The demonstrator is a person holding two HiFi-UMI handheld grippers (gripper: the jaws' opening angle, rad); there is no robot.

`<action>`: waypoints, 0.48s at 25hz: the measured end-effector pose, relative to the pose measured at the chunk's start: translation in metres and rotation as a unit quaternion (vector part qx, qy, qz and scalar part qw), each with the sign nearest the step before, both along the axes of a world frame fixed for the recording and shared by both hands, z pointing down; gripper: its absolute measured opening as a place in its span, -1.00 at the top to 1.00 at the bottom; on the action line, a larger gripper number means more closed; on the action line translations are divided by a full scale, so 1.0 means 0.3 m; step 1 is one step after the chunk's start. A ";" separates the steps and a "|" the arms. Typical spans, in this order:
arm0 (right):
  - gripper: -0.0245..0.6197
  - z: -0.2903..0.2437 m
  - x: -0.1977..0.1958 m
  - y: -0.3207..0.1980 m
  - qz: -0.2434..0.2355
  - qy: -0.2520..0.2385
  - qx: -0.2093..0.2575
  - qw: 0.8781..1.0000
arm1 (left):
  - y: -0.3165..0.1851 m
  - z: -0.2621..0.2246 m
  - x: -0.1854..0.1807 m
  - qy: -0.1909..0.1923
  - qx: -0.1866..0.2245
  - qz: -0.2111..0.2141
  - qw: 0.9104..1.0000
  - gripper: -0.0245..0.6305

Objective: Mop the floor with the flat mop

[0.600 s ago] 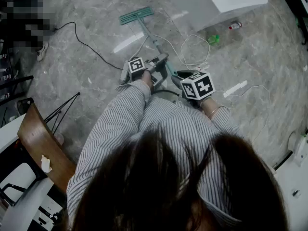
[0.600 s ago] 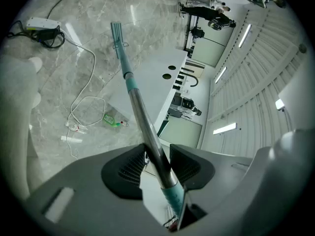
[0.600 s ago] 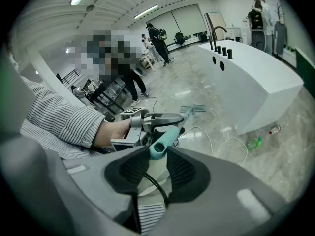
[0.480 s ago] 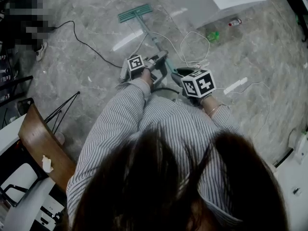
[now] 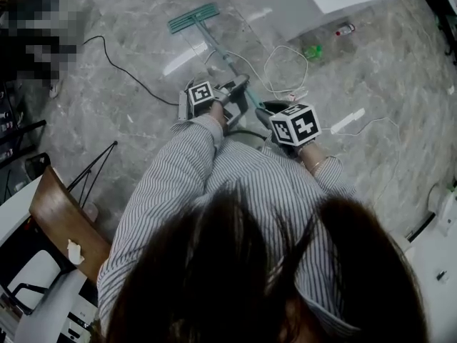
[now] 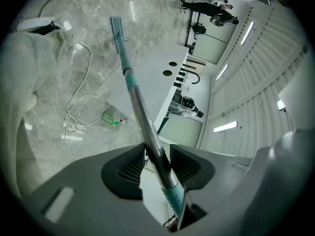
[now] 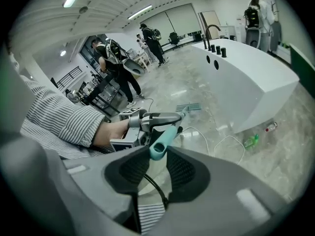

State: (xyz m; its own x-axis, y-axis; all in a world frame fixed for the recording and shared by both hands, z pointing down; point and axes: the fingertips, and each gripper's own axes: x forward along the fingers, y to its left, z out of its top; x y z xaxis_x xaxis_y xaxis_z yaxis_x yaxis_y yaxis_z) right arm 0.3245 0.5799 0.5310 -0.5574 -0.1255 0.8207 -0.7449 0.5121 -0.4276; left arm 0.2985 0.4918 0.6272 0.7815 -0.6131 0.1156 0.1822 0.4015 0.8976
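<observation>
- I'm in a big open lab hall here, not a home: grey marble floor spreading wide under me.
- Long strip lights run along a ribbed ceiling.
- There's a white counter with a black tap.
- People with backpacks stand about, and a loose cable trails over the floor.

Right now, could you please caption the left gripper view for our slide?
Left gripper clamps the flat mop's handle, mop head down on the grey floor.
</observation>
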 end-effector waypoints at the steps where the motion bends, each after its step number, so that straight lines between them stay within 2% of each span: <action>1: 0.59 -0.002 0.004 -0.013 0.006 -0.001 0.002 1.000 | -0.011 -0.001 0.002 -0.001 0.000 0.000 1.000 0.43; 7: 0.59 -0.021 0.028 -0.272 0.045 0.001 0.020 0.999 | -0.252 -0.009 0.019 0.002 0.003 0.014 1.000 0.41; 12: 0.59 -0.010 -0.011 -0.480 0.060 0.012 0.029 0.998 | -0.453 0.032 -0.031 -0.019 0.025 0.043 0.999 0.39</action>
State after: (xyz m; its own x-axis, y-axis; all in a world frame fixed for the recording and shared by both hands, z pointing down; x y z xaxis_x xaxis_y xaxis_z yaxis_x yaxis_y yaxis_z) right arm 0.3212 0.4359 0.5281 -0.5162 -0.2374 0.8229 -0.8118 0.4420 -0.3816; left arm 0.2892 0.3559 0.6367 0.8272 -0.5497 0.1162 0.1148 0.3679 0.9227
